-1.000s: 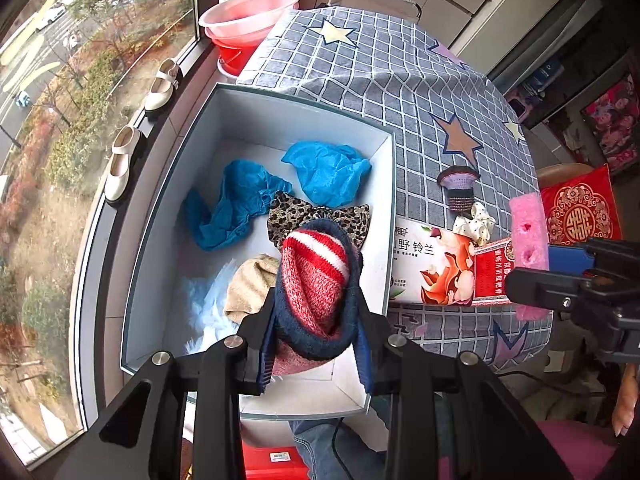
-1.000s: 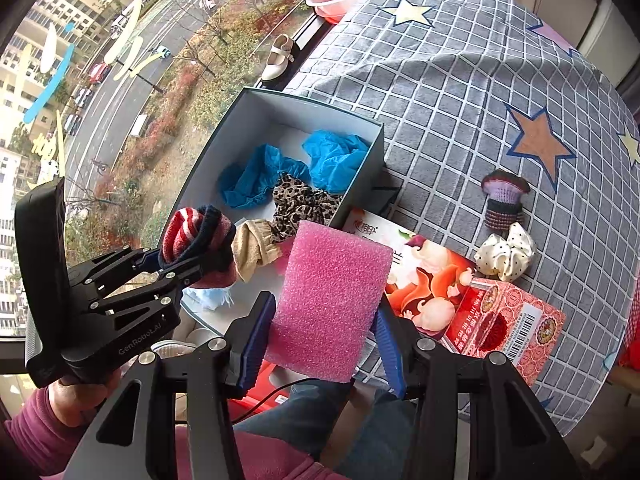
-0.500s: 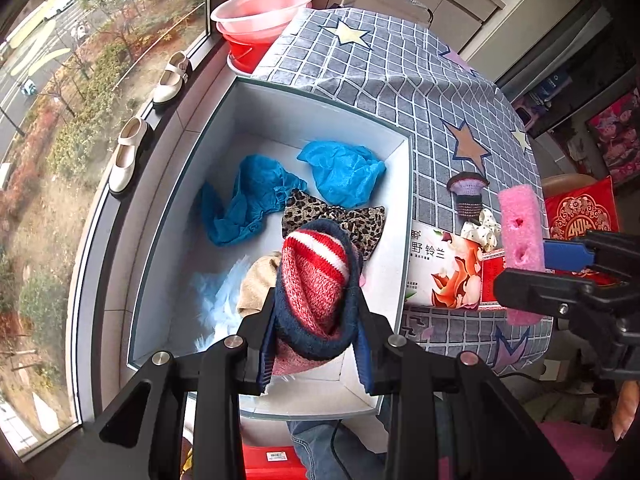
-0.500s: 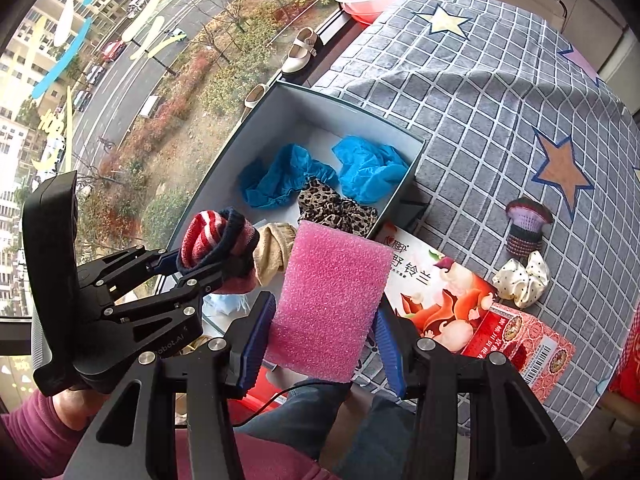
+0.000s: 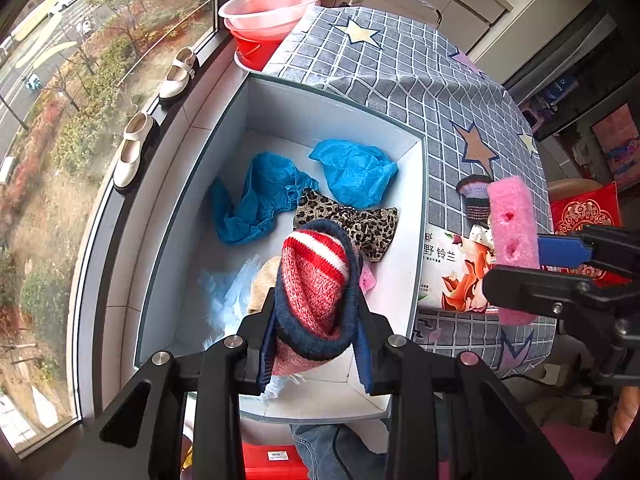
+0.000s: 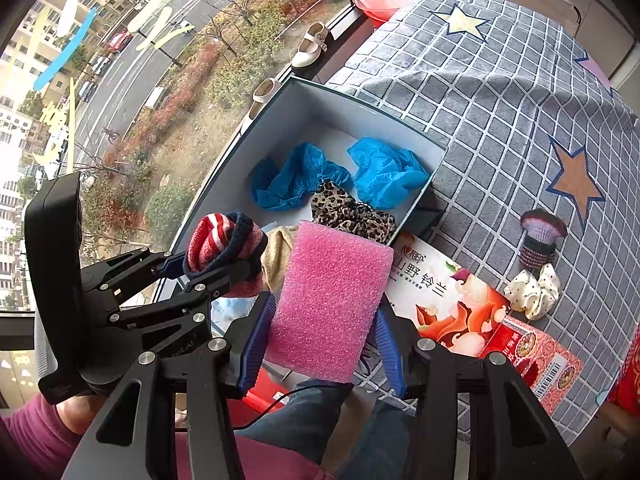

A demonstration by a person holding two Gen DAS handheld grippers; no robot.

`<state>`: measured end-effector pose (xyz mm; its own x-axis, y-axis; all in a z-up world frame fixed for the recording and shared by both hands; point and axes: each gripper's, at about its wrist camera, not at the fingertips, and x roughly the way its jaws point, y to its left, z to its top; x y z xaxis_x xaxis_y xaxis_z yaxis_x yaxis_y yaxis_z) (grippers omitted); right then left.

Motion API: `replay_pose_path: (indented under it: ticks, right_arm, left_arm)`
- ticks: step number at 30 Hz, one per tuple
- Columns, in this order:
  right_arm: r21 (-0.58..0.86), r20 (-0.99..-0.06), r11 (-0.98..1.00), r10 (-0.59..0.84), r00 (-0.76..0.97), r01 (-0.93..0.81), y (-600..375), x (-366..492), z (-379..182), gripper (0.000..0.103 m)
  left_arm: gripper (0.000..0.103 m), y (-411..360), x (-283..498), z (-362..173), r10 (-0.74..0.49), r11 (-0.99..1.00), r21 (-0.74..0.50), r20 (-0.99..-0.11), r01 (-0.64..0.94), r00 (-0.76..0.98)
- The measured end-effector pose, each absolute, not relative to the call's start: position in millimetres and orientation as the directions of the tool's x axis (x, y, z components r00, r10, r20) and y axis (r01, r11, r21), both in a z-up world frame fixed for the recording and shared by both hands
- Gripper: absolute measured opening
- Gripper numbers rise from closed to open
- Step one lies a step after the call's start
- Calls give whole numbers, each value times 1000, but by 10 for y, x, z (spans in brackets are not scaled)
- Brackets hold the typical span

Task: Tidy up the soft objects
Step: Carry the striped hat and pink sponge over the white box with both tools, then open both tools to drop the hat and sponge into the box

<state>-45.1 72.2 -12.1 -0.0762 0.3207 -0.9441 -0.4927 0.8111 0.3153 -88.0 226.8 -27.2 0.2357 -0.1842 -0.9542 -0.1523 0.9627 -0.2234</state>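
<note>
Flat printed packet [image 6: 448, 300]: "山野铃兰". Red box [image 6: 536, 360]: barcode, digits unreadable. Left tool [image 6: 224, 268] body: partial "bot.AI".

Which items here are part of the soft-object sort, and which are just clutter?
Job:
- striped knit sock in left gripper
- pink foam sponge in right gripper
- open box with blue covers, leopard scrunchie
- polka-dot scrunchie, purple scrunchie on the tablecloth

Lying about:
- printed packets
- pink basins
- white shoes

Checked tablecloth [image 5: 400, 80] under box [image 5: 418, 240], scrunchies [image 6: 532, 294]
</note>
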Motion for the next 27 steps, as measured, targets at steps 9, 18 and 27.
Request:
replay_pose_path:
  ticks: [9, 18, 27]
  right_arm:
    - [322, -944, 799, 311, -110, -507, 908, -419, -256, 50]
    - [306, -948, 792, 305, -91, -528, 1067, -291, -243, 50]
    - [321, -944, 799, 316, -99, -508, 1105, -191, -260, 56]
  left_arm:
    - [36, 2312, -865, -373, -176, 962, -213, -962, -172, 211]
    - [43, 2348, -834, -409, -166, 964, -201, -965, -171, 201]
    - [78, 2314, -848, -416, -120, 973, -152, -976, -172, 180]
